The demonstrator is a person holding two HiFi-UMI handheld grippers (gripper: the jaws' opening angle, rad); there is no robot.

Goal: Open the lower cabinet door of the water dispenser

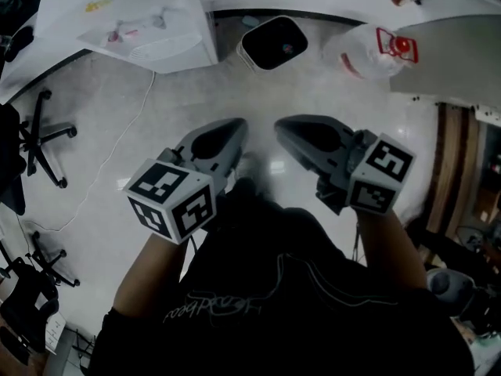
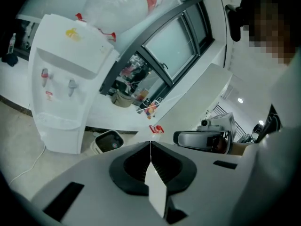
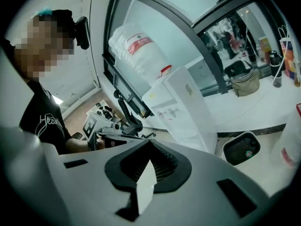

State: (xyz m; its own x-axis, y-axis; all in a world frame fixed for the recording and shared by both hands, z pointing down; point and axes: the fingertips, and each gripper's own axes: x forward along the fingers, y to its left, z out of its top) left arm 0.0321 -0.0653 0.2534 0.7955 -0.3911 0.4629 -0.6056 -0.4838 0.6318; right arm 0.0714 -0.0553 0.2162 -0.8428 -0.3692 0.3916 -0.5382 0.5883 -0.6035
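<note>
Both pairs of jaws are pressed together and empty: the left gripper (image 1: 235, 128) and the right gripper (image 1: 283, 125) hang side by side over bare floor (image 1: 196, 92). The water dispenser (image 1: 149, 22) stands at the floor's far edge, left of a bin (image 1: 272, 43) — its lower cabinet door (image 2: 59, 135) looks closed, with open floor between it and the grippers.

A pale, glossy floor (image 1: 313, 92) reflects overhead light. A black office chair (image 1: 39, 135) stands at the left (only its wheeled base shows). A white bin (image 1: 272, 44) with a dark liner sits at the foot of a curved white worktop (image 3: 254, 109). Above the worktop run large dark-framed windows (image 2: 176, 44). A small ceiling lamp (image 2: 240, 100) glows.
</note>
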